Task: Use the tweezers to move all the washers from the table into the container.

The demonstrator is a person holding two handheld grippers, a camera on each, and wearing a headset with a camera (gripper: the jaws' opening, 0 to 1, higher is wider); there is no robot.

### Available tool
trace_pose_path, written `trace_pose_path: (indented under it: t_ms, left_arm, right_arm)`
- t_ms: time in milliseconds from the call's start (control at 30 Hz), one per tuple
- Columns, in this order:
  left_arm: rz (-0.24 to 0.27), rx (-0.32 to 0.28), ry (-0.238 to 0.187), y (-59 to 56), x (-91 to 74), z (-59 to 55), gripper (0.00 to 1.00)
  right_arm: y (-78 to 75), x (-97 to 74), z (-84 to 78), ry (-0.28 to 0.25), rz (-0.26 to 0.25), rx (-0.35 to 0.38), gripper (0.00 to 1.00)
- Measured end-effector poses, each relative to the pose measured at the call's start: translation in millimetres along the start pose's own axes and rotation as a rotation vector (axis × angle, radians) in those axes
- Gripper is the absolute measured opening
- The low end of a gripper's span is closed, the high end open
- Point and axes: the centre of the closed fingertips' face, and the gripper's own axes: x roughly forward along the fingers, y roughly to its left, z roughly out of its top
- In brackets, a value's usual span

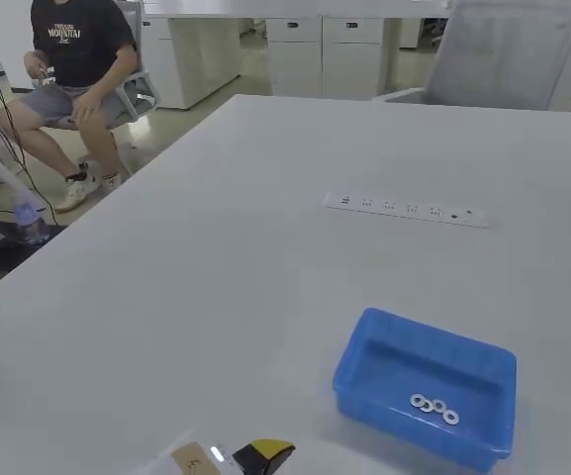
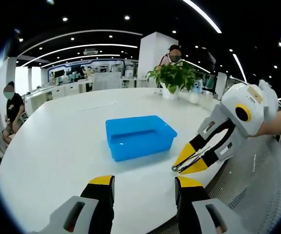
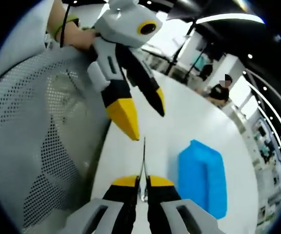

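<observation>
l tongs (image 2: pixel 142 184) apart, holding nothing. r tongs (image 3: pixel 141 181) clamped on tweezers (image 3: pixel 143 156), which point fwd. 3 washers (image 1: pixel 434 407) lie inside blue container (image 1: pixel 404 346) on white table (image 1: pixel 216 277), by its near wall.

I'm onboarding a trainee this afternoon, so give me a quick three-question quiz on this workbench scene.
1. True or false: the blue container is empty.
2. What is the right gripper shut on? A a screwdriver, B the tweezers, C nothing.
3. Fill in: ___ washers lie in the container.
Key: 1 false; 2 B; 3 three.
</observation>
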Motion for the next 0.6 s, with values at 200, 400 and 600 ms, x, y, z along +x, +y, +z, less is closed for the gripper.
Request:
trace_pose_path:
  t_ms: [200,400,600]
  left_arm:
    - [0.002,0.000,0.000,-1.2,-0.2,1.4,0.48]
    - [0.003,0.000,0.000,-1.4,-0.1,1.6,0.48]
    - [0.001,-0.001,0.001,-1.1,0.1,0.5,0.48]
  right_arm:
    - [-14.9,-6.0,7.5,-0.029,-0.037,0.018,0.03]
    - [-31.3,-13.7,12.7,-0.056,-0.083,0.047,0.03]
    - [-52.3,-24.9,19.0,-0.095,-0.144,0.096,0.03]
